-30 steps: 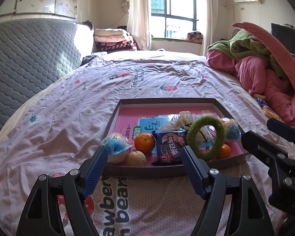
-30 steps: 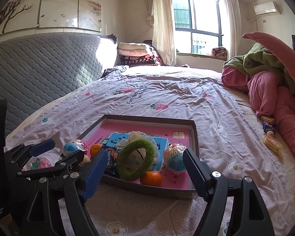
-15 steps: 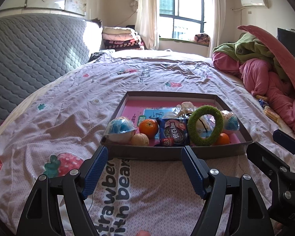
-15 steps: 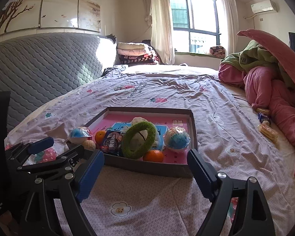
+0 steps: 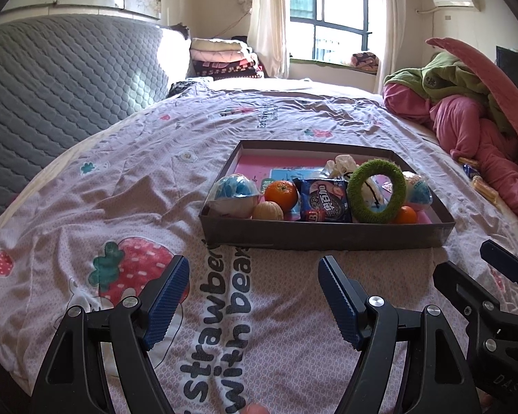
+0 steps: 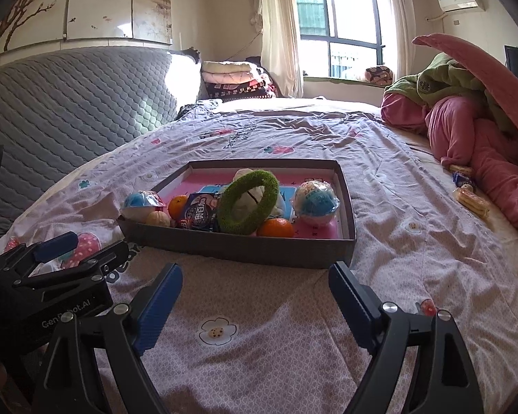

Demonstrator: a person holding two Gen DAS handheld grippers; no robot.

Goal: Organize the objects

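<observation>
Both grippers, left gripper (image 5: 253, 272) and right gripper (image 6: 255, 279), have drawn back from the tray (image 5: 324, 233) with jaws apart and empty, suggesting the snacks (image 5: 326, 200) now sit gathered inside.

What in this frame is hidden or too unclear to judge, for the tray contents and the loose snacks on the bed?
- White bundle: both views, mostly behind the green ring; identity unclear.
- Blue card on the tray floor: covered by the cookie packet and oranges; print unreadable.
- Snack packets beside the pink bedding: too small in both views to identify.
- Both open grippers, left and right: handles cut off by the bottom edge.
</observation>
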